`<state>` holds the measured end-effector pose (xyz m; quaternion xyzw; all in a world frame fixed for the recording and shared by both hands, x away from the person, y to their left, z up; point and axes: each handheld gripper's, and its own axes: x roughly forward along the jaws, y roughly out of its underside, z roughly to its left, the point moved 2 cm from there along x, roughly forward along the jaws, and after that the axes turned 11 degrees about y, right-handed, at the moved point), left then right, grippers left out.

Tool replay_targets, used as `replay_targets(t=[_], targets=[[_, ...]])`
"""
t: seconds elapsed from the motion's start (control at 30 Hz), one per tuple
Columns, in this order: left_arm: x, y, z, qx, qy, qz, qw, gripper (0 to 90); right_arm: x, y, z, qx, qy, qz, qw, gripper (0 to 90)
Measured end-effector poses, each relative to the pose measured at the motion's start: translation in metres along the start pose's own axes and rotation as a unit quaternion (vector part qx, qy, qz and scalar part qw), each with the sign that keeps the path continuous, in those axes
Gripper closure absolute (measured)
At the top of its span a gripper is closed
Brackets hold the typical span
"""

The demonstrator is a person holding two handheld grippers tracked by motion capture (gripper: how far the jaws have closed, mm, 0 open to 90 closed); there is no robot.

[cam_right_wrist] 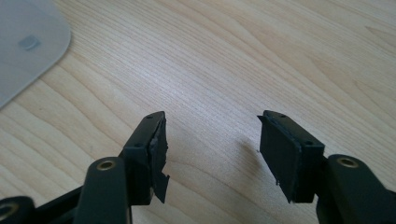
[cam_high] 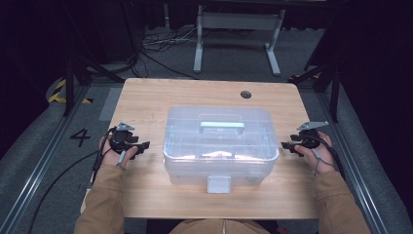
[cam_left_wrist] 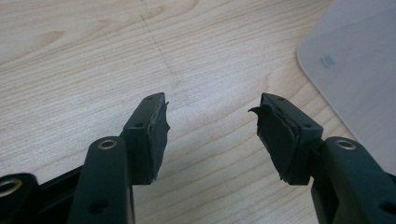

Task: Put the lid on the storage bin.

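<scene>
While grey carpet and dark frames ring the pale wooden table (cam_high: 146,97), we see a clear, round-cornered plastic storage box (cam_high: 220,144) with a pale green handle at its middle. Our left gripper (cam_high: 139,146) sits just left of the box, our right gripper (cam_high: 288,145) just right of it, both with jaws released over smooth bare grain, grasping nothing.

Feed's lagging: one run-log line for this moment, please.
left gripper: open, empty | right gripper: open, empty | clear lidded box: mid-table between them, lid on, untouched
</scene>
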<state>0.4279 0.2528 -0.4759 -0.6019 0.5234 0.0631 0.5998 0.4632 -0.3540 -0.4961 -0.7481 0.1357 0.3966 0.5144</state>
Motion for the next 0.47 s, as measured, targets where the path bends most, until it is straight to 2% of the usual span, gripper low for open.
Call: replay_targets(t=[0.17,0.47], targets=[[0.0052,0.003,0.001,0.004,0.003,0.018,0.9998,40.9,0.0043,0.002,0.0029,0.004,-0.004,0.004,1.0,40.9],[0.0089,0.0047,0.0022,0.007,0.009,0.025,0.9996,36.6,0.0063,0.0022,0.0036,0.013,-0.011,-0.008,0.9998,40.9]])
